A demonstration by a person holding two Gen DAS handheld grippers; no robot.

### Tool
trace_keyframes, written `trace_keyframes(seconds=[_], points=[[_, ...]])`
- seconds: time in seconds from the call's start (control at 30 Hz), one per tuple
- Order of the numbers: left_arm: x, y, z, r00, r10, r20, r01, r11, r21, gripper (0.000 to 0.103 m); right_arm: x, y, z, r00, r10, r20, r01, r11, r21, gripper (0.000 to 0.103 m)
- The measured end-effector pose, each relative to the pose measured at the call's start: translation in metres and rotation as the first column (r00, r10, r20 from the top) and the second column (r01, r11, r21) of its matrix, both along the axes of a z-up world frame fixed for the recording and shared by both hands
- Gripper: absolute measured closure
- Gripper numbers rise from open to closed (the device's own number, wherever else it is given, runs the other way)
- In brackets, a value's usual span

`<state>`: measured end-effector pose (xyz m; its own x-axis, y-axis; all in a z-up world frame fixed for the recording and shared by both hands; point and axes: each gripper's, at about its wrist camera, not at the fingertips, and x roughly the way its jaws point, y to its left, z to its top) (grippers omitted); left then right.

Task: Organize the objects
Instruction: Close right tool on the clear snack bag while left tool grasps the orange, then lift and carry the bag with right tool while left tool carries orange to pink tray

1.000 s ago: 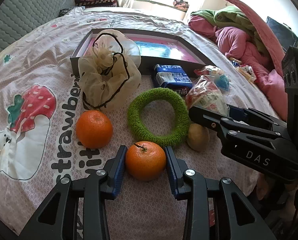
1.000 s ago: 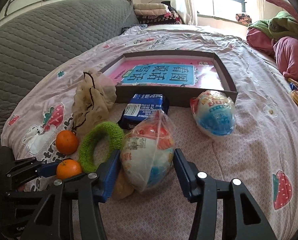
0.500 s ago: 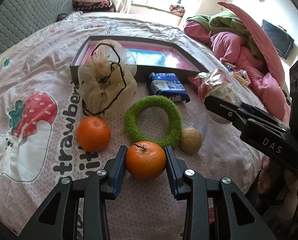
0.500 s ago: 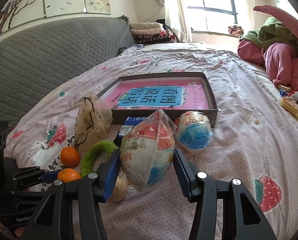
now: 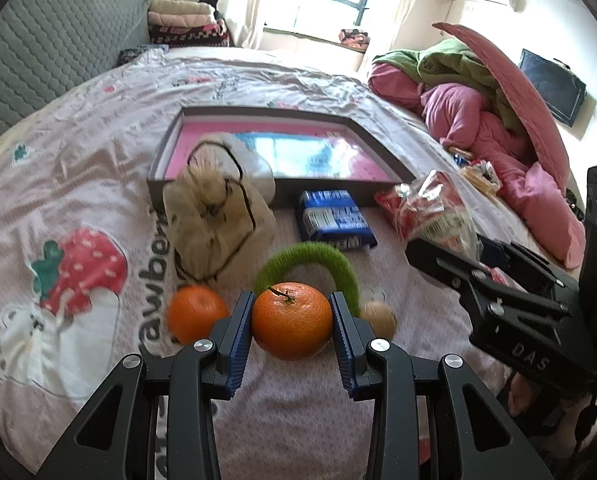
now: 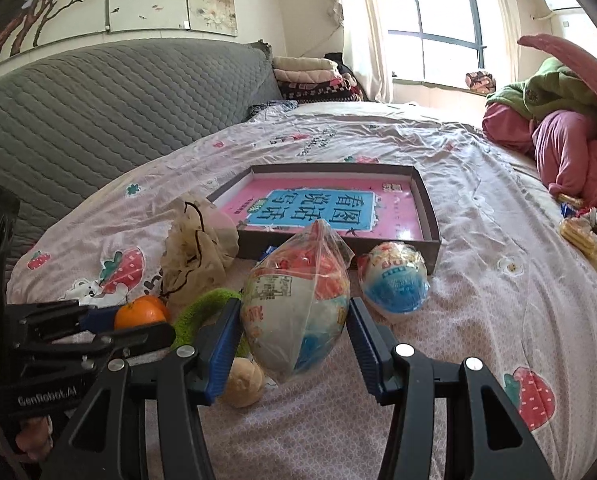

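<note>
The left gripper (image 5: 292,322) had its blue pads closed on an orange (image 5: 292,320), one pad against each side of the fruit, stem upward, and the fruit appeared to be off the strawberry-print bedsheet (image 5: 78,184). The right gripper (image 6: 294,332) was closed in the same way on a clear plastic snack bag (image 6: 296,308), its knotted top pointing up — the bag bulged between the two pads and hung clear of the sheet. Behind the held orange lay a green fuzzy ring (image 5: 310,258), and to the left of that a second orange (image 5: 196,318) rested on the sheet, somewhat blurred. A small tan, roundish item (image 6: 242,388) sat just right of the ring; what it was could not be told. Further back, a cream drawstring pouch (image 5: 218,224) leaned against the near wall of a shallow dark box (image 6: 428,216) with a pink and blue printed floor, and nothing lay inside it. A blue packet (image 5: 336,224) lay just in front of that wall. In the right wrist view another round wrapped snack (image 6: 394,278) — white, blue and red — sat by the box's near right corner. Pink and green bedding (image 5: 478,108) was heaped at the far right of the bed.
</note>
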<state>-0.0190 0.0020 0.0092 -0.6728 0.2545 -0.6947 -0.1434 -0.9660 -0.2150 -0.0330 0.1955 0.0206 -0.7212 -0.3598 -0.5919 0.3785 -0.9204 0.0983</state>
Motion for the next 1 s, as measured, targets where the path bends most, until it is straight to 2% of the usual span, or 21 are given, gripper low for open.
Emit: trace_keyframes(seconds=[0.17, 0.43, 1.0], points=[[-0.011, -0.003, 0.01, 1.0, 0.003, -0.022, -0.003, 1.0, 0.007, 0.065, -0.004, 0.002, 0.009, 1.0, -0.004, -0.018, 0.004, 1.0, 0.002, 0.05], [-0.026, 0.001, 0.017, 0.999, -0.016, -0.041, 0.016, 1.0, 0.006, 0.065, -0.012, 0.005, 0.005, 1.0, -0.013, 0.014, 0.013, 1.0, -0.002, 0.05], [-0.068, -0.003, 0.043, 0.996, -0.028, -0.082, 0.027, 1.0, -0.002, 0.065, -0.038, 0.001, 0.026, 0.999, -0.016, -0.039, 0.016, 1.0, 0.013, 0.05]])
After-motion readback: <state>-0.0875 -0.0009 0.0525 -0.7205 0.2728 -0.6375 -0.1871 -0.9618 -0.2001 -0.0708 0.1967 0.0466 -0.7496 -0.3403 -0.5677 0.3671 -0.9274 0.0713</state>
